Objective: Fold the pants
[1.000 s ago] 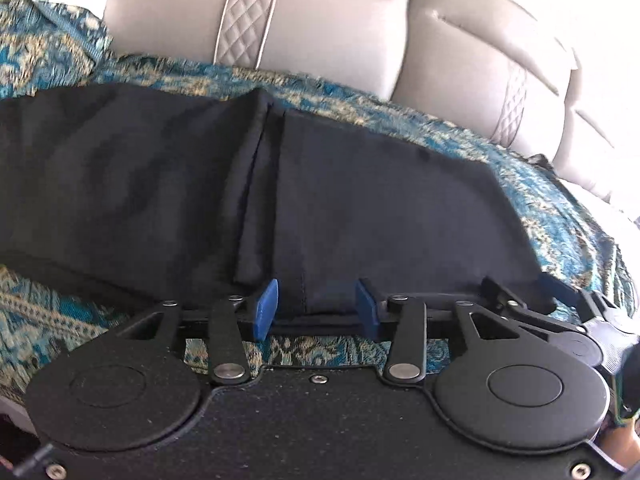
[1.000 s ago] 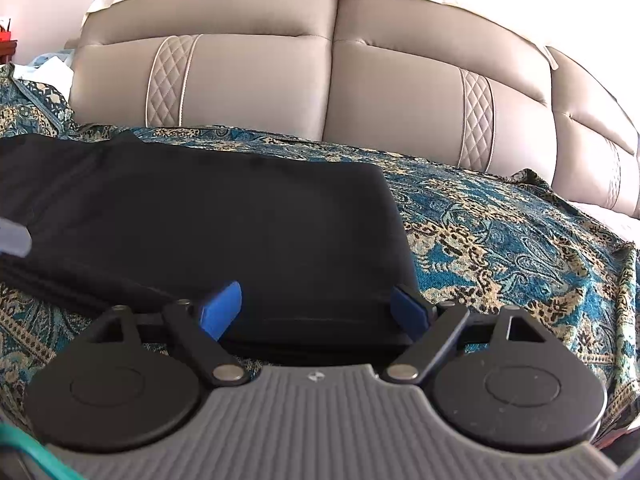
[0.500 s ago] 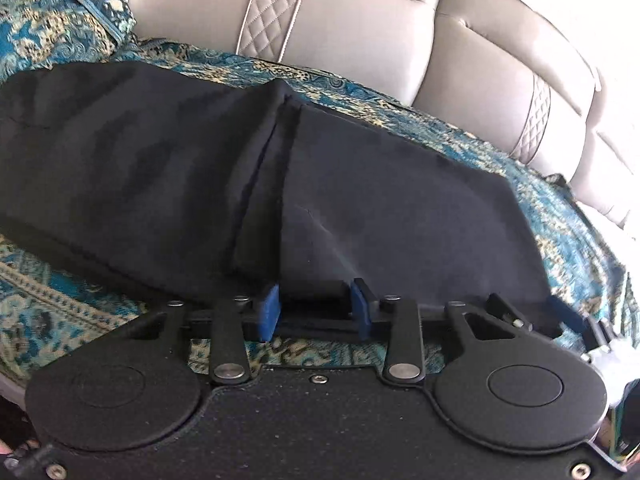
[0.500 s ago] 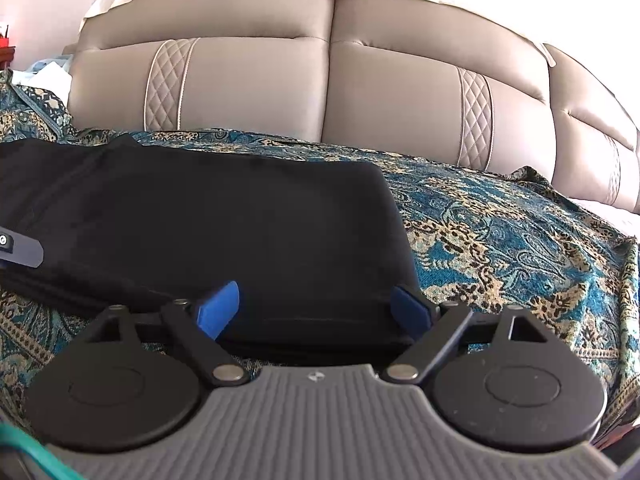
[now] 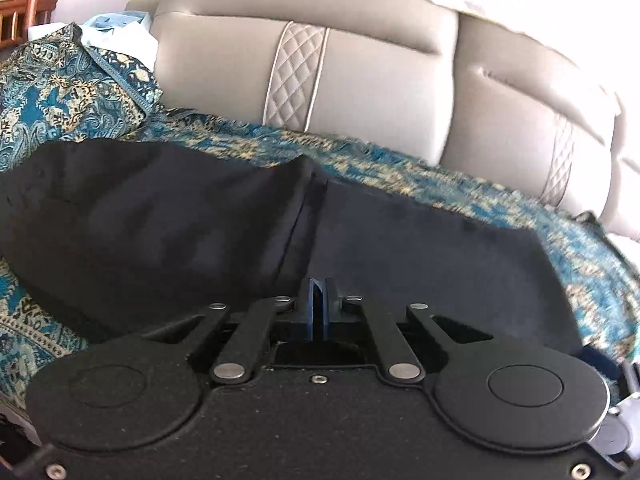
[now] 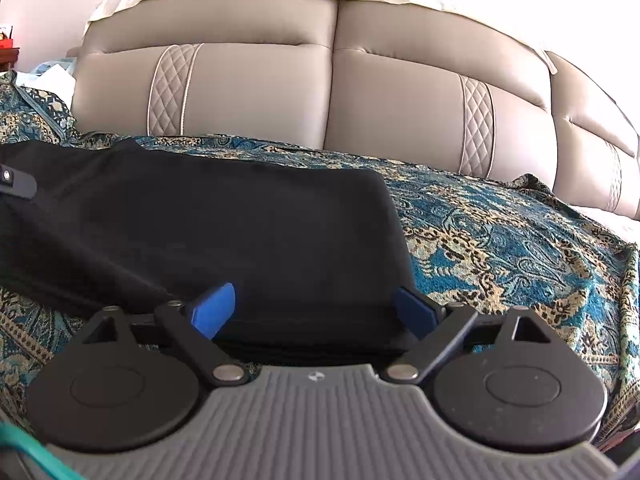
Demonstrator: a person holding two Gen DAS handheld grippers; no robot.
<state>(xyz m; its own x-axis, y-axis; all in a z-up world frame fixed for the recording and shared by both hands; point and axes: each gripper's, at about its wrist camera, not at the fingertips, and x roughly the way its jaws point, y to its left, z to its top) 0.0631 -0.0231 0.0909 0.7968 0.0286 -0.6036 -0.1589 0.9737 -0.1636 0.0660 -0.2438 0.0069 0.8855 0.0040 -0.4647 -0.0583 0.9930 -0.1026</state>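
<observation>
Black pants (image 5: 180, 232) lie flat across a blue paisley bedspread (image 5: 400, 168). In the left wrist view my left gripper (image 5: 318, 304) has its blue pads closed together at the near edge of the pants, pinching the fabric by a vertical fold. In the right wrist view the pants (image 6: 240, 232) end in a straight right edge. My right gripper (image 6: 314, 312) is open wide, its blue pads on either side of the near hem. A part of the left gripper (image 6: 16, 182) shows at the far left.
A beige padded headboard (image 6: 332, 92) stands behind the bed. The bedspread (image 6: 500, 248) lies bare to the right of the pants. A bunched bedspread and pale cloth (image 5: 80, 64) sit at the far left. A wooden shelf (image 5: 24, 4) is in the corner.
My left gripper has closed from open to shut on the near edge of the pants and lifted its view upward. My right gripper has stayed open and still.
</observation>
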